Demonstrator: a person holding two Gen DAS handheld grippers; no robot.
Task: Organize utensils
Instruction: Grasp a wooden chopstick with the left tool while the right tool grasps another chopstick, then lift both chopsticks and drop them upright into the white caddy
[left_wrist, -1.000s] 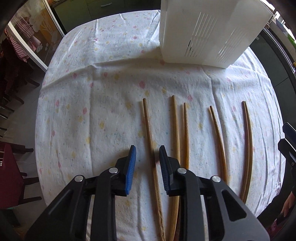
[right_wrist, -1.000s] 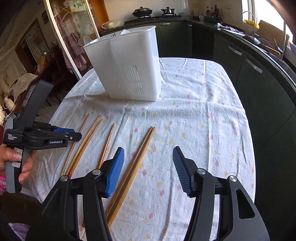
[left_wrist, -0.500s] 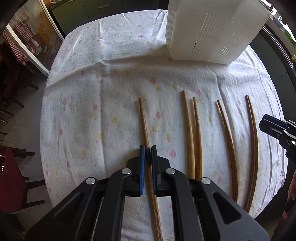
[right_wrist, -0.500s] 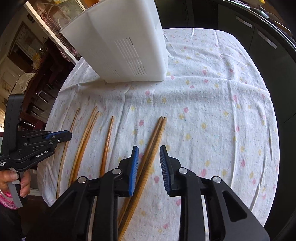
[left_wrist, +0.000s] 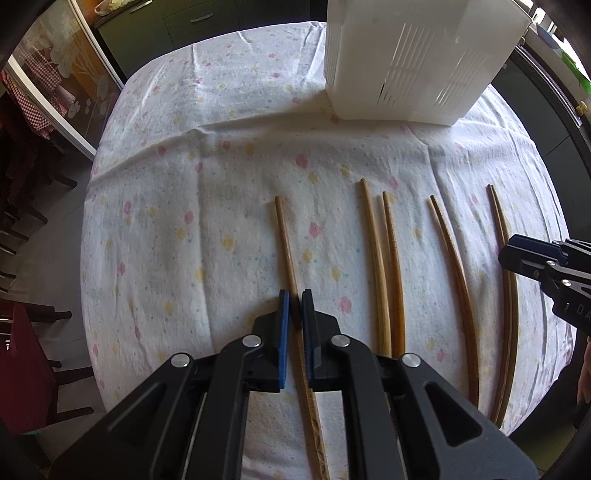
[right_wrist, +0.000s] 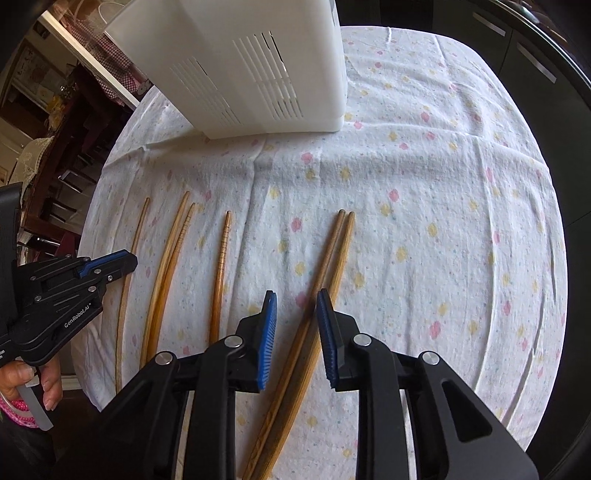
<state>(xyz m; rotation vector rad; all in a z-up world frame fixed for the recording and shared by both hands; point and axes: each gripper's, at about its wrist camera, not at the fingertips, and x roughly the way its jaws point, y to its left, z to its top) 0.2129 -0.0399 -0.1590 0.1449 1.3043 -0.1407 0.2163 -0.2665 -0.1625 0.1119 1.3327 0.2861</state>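
Between left claw pads, leftmost chopstick, lengthwise, tip toward white holder

Over the last second the left gripper went from wide open to closed on the leftmost chopstick, its blue pads pinching the stick where a clear gap had stood on both sides. The right gripper dropped from well above the worktop to just over the paired chopsticks and narrowed its jaws from a broad spread until they bracketed the pair, a gap left on each side.
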